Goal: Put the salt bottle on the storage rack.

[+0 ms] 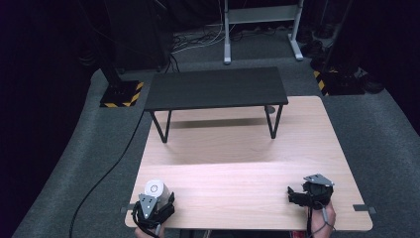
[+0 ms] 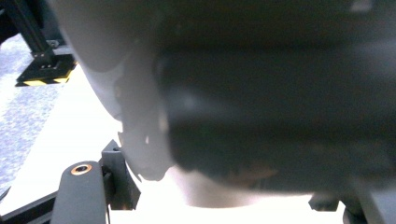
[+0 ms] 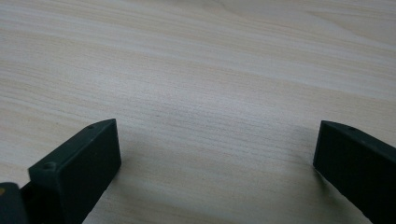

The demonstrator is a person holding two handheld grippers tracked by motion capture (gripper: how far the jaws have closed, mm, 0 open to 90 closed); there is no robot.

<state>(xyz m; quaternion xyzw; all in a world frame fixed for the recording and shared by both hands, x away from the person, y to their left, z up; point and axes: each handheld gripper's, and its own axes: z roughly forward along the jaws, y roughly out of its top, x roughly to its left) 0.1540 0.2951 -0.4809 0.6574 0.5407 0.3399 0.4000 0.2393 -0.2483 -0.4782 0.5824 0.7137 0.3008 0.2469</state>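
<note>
A white cylinder-shaped object (image 1: 154,188) with a small ring on its top sits at the table's near left corner, between the jaws of my left gripper (image 1: 151,202). In the left gripper view the white object (image 2: 140,116) is blurred and very close, with a dark part (image 2: 280,107) beside it. It spans the gap between the jaws, which seem closed against it. My right gripper (image 1: 297,194) rests at the near right corner. Its jaws stand wide apart over the bare wooden table (image 3: 210,93), with nothing between its fingertips (image 3: 79,163).
A low black shelf (image 1: 216,88) on thin legs stands across the far half of the wooden table (image 1: 237,148). Grey carpet surrounds the table. A black cable (image 1: 106,171) runs along the floor at left, and stand bases with yellow-black tape (image 1: 121,94) lie beyond.
</note>
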